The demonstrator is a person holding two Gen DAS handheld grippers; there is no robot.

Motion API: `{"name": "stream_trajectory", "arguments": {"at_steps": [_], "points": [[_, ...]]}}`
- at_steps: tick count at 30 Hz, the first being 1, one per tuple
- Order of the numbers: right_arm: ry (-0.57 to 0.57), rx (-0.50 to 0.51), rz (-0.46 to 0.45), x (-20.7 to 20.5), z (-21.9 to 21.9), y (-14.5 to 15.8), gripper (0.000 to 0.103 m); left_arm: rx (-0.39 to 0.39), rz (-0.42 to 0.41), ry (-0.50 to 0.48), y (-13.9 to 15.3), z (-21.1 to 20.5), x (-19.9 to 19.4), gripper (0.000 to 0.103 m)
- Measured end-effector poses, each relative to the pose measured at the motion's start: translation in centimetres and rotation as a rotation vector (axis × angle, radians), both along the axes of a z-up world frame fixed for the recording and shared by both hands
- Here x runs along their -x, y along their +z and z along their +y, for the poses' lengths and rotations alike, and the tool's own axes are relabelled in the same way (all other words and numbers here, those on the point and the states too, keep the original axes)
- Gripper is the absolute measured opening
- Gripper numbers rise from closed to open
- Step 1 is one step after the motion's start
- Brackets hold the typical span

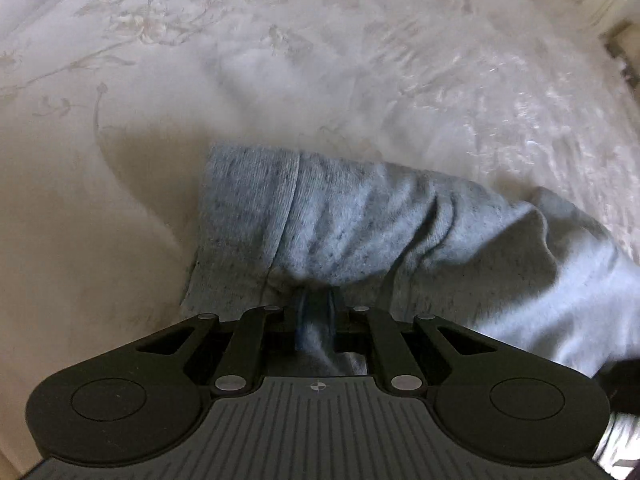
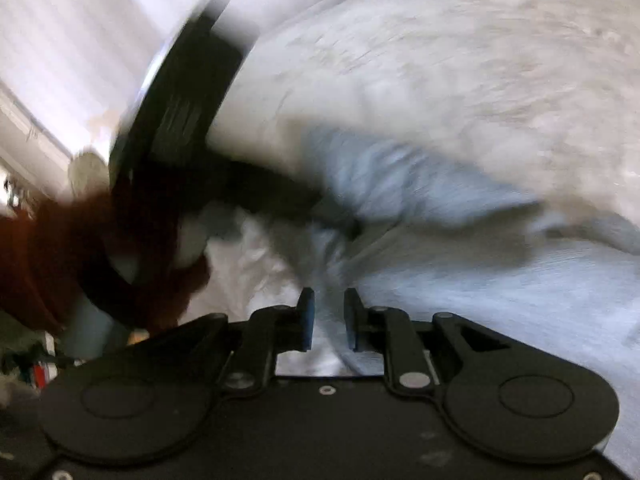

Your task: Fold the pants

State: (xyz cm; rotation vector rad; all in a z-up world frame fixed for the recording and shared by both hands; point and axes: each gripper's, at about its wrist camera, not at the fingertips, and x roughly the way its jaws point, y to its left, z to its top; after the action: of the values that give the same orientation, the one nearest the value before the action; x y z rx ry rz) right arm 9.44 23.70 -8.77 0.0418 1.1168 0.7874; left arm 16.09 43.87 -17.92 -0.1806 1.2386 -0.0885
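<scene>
The light grey heathered pants (image 1: 360, 224) lie bunched on a white bedspread. In the left wrist view my left gripper (image 1: 316, 308) is shut on a fold of the pants near a ribbed cuff (image 1: 240, 216). In the right wrist view, which is blurred, my right gripper (image 2: 329, 312) is shut on another stretch of the pants (image 2: 480, 288), with cloth pinched between its blue pads (image 2: 307, 320). The left gripper's black body (image 2: 188, 120) shows there too, at the upper left, holding the pants.
The white floral-embroidered bedspread (image 1: 168, 80) fills the left wrist view. A hand in a dark red sleeve (image 2: 36, 256) holds the left gripper. A pale wall and room clutter (image 2: 24, 360) show at the left edge of the right wrist view.
</scene>
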Motion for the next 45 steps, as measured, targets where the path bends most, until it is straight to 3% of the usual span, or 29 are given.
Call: {"name": "stream_trajectory", "arguments": {"at_steps": [2, 4, 9, 14, 19, 21, 22, 23, 26, 31, 33, 38, 41, 42, 43, 45], "points": [[-0.070, -0.017, -0.021, -0.9, -2.9, 1.4, 0.035, 0.009, -0.008, -0.005, 0.2, 0.5, 0.6, 0.011], [-0.150, -0.020, -0.048, -2.2, -5.4, 2.3, 0.043, 0.014, -0.007, -0.006, 0.2, 0.7, 0.5, 0.011], [-0.315, 0.088, -0.113, -8.1, -10.7, 1.7, 0.047, -0.020, -0.004, -0.021, 0.0, -0.9, -0.1, 0.011], [-0.246, 0.218, -0.118, -12.4, -11.9, -1.4, 0.053, -0.041, -0.020, -0.027, -0.1, -1.4, 0.1, 0.011], [-0.146, 0.256, -0.054, -13.5, -10.9, -4.3, 0.055, -0.041, -0.007, -0.022, -0.1, -1.4, -0.2, 0.011], [-0.122, 0.238, -0.012, -12.9, -10.2, -5.4, 0.041, -0.041, -0.005, -0.022, -0.1, -1.4, -0.3, 0.011], [-0.108, 0.225, -0.007, -12.9, -10.1, -5.9, 0.011, -0.043, -0.005, -0.024, -0.2, -1.4, -0.3, 0.011], [-0.100, 0.227, -0.026, -12.3, -10.0, -5.9, 0.006, -0.044, -0.005, -0.025, -0.2, -1.4, -0.3, 0.011], [-0.078, 0.229, -0.080, -9.2, -9.6, -4.6, 0.006, -0.048, -0.006, -0.022, -0.3, -1.5, -0.3, 0.011], [-0.105, 0.214, -0.052, -5.8, -10.1, -4.8, 0.005, -0.061, -0.008, -0.029, -0.4, -1.8, -0.4, 0.011], [-0.138, 0.198, -0.032, -5.9, -10.4, -4.9, 0.007, -0.063, -0.006, -0.034, -0.4, -1.8, -0.5, 0.011], [-0.180, 0.171, 0.017, -7.6, -10.3, -5.2, 0.025, -0.056, -0.005, -0.031, -0.4, -1.7, -0.5, 0.011], [-0.176, 0.167, 0.028, -8.5, -9.9, -5.3, 0.027, -0.058, -0.006, -0.026, -0.4, -1.8, -0.4, 0.011], [-0.174, 0.162, 0.038, -8.7, -9.9, -5.4, 0.022, -0.059, -0.007, -0.026, -0.4, -1.8, -0.4, 0.011], [-0.176, 0.154, 0.037, -8.8, -9.9, -5.3, 0.004, -0.059, -0.009, -0.025, -0.4, -1.9, -0.4, 0.011], [-0.225, 0.126, 0.031, -9.7, -10.5, -4.8, 0.002, -0.056, -0.013, -0.025, -0.2, -1.8, -0.2, 0.011]]}}
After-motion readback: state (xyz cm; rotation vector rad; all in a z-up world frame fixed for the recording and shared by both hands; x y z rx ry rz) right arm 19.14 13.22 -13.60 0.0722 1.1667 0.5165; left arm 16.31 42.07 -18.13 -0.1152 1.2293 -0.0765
